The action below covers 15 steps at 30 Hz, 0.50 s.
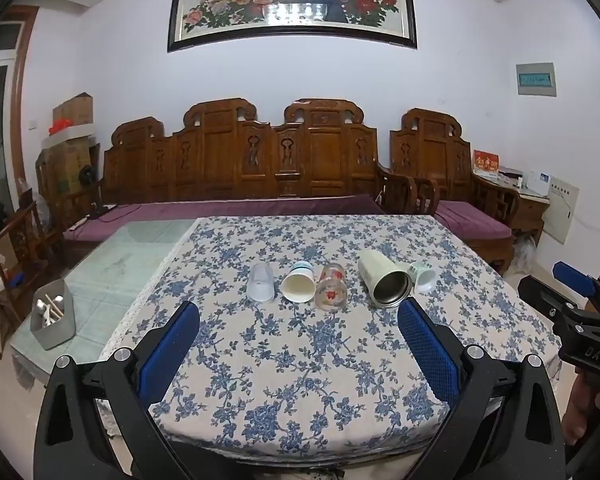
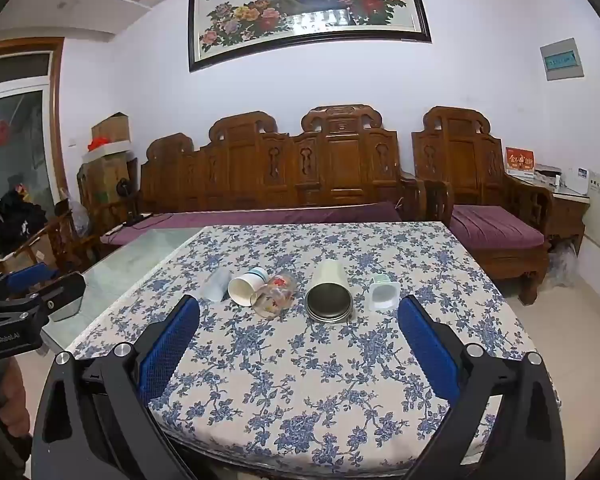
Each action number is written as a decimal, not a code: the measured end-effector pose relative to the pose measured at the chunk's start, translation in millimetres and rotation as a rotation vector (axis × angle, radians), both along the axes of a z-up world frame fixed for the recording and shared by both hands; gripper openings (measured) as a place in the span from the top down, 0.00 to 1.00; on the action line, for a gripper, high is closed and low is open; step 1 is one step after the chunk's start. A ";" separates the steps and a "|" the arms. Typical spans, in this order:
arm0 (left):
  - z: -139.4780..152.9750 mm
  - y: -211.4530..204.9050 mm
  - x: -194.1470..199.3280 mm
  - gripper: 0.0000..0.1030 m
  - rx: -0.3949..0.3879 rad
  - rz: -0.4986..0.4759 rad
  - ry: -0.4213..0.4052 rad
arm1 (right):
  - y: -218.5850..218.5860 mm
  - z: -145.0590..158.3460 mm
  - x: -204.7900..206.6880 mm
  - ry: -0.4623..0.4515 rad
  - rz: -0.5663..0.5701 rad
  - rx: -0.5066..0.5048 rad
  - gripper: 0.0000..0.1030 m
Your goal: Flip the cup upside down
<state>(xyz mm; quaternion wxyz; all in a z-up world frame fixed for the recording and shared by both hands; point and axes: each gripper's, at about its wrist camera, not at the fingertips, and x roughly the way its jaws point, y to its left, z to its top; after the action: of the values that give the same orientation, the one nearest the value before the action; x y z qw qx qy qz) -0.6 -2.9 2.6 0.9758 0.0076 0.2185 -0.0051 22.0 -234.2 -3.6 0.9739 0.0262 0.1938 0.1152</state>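
Several cups lie on their sides in a row on the floral tablecloth (image 1: 300,360), mouths toward me: a frosted plastic cup (image 1: 261,282), a white paper cup (image 1: 299,282), a clear glass with red flowers (image 1: 332,287), a cream steel-lined tumbler (image 1: 384,283) and a small pale green cup (image 1: 423,275). The right wrist view shows the same row: frosted cup (image 2: 217,283), paper cup (image 2: 247,286), flowered glass (image 2: 275,294), tumbler (image 2: 329,292), green cup (image 2: 384,291). My left gripper (image 1: 299,322) and right gripper (image 2: 299,316) are both open and empty, short of the cups above the table's near part.
A grey utensil holder (image 1: 54,320) stands on the bare glass tabletop (image 1: 132,256) to the left. A carved wooden bench (image 1: 240,168) with purple cushions stands behind the table. The other gripper shows at the right edge (image 1: 580,320) and at the left edge in the right wrist view (image 2: 24,308).
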 end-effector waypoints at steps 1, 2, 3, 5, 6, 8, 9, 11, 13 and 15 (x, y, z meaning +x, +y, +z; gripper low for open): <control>0.3 -0.7 0.3 0.08 -0.001 0.000 -0.001 | 0.2 0.2 -0.3 -0.001 0.000 -0.001 0.03; 0.5 -0.8 0.5 0.08 0.000 0.000 -0.001 | 0.2 0.3 -0.6 -0.001 0.000 -0.001 0.03; 1.4 -0.2 1.4 0.08 -0.001 0.000 -0.002 | 0.0 0.4 -0.7 -0.001 0.001 -0.001 0.03; 3.2 -2.2 2.4 0.08 -0.001 0.000 -0.003 | 0.0 0.6 -1.2 -0.001 -0.001 -0.001 0.03; 3.5 -2.9 2.9 0.08 -0.001 -0.001 -0.003 | 0.2 0.4 -0.8 0.000 -0.001 -0.002 0.03; 3.1 -1.3 1.5 0.08 -0.002 0.001 -0.005 | -0.3 0.4 -0.7 0.001 0.000 0.002 0.03; 3.6 -2.2 2.1 0.08 0.000 0.000 -0.005 | -0.5 0.6 -1.0 -0.001 0.000 0.002 0.03; 6.0 -1.3 -0.5 0.08 -0.001 -0.001 -0.008 | -2.7 0.2 -1.1 -0.003 -0.003 -0.001 0.03; 7.4 -1.2 -0.3 0.08 -0.004 -0.001 -0.008 | -1.3 0.1 -0.5 -0.004 -0.002 0.001 0.03; 6.5 -1.3 -0.9 0.08 -0.002 -0.001 -0.009 | -0.7 0.9 -2.6 -0.005 -0.003 0.003 0.03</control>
<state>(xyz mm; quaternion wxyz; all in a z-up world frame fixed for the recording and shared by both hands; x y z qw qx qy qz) -1.5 -4.3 9.0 0.9768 0.0070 0.2140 -0.0058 19.3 -234.9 -2.7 0.9746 0.0275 0.1909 0.1138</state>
